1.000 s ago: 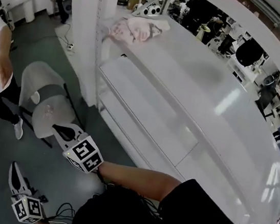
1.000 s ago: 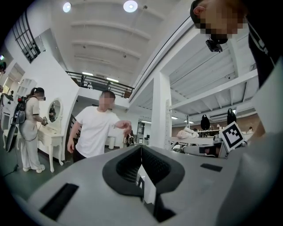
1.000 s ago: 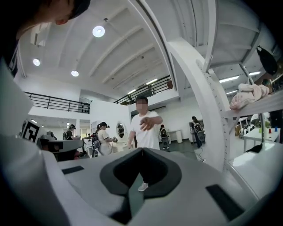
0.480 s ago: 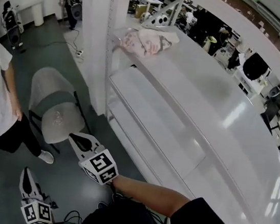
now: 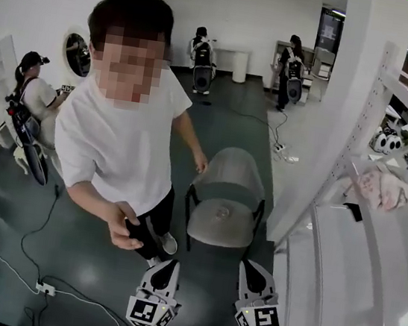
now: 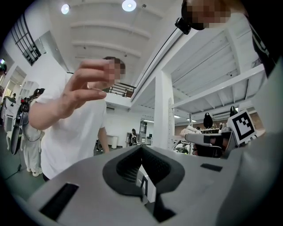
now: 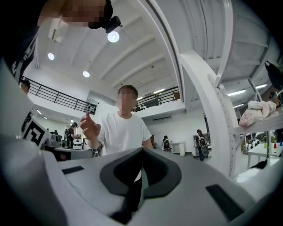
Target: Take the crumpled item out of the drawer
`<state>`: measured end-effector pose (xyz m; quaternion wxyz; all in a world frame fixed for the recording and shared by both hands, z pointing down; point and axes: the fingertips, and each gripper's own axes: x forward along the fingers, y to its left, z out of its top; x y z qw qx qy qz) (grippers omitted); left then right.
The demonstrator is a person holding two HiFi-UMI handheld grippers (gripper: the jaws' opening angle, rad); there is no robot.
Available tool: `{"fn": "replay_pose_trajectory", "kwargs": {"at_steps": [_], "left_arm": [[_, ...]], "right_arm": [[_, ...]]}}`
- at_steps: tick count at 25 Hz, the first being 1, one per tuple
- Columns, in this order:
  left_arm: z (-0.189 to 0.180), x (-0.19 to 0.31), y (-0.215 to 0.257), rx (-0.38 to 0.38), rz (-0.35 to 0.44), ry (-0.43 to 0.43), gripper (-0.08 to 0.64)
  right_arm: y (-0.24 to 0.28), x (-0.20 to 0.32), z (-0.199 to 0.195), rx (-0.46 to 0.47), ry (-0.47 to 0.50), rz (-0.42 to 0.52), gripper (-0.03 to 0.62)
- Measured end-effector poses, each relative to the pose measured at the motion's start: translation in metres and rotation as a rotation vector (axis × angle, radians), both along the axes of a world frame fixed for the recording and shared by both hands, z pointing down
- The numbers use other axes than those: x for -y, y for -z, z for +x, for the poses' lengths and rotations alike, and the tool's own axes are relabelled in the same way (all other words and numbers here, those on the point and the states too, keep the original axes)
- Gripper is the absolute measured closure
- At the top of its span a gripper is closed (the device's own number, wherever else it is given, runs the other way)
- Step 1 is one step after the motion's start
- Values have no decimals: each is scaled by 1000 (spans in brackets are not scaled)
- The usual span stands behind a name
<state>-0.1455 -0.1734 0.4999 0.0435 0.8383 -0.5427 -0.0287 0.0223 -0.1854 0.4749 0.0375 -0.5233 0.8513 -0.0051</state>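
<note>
A pink crumpled cloth [image 5: 383, 185] lies on top of the white drawer cabinet [image 5: 345, 284] at the right edge of the head view. It also shows in the right gripper view as a pink crumpled cloth [image 7: 258, 111] on a shelf edge. My left gripper [image 5: 168, 265] and right gripper [image 5: 250, 267] stand side by side at the bottom, pointing away from me over the floor, far from the cloth. Both are shut and hold nothing. The left gripper [image 6: 141, 149] and the right gripper [image 7: 142, 151] have their jaws pressed together. No drawer front is in view.
A person in a white T-shirt [image 5: 121, 139] stands close in front of me with a hand [image 5: 123, 226] held out. A grey chair [image 5: 225, 203] stands beside a white pillar [image 5: 348, 103]. Cables [image 5: 43, 287] lie on the floor. Other people stand at the back.
The head view has swung left, away from the cabinet and toward the room. The person in white now stands right in front. Both grippers now sit side by side at the bottom.
</note>
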Motion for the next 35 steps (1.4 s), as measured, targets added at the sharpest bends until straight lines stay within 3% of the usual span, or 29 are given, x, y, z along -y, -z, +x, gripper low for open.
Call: {"fn": "replay_pose_trajectory", "kwargs": {"at_steps": [14,35], "left_arm": [[-1,-4,7,12,16,14,535],[3,-11,2,3,7,30,535]], "right_arm": [[4,-7,-27,17,52,6,568],[-7,-9,-21,41,31,-45,568]]}}
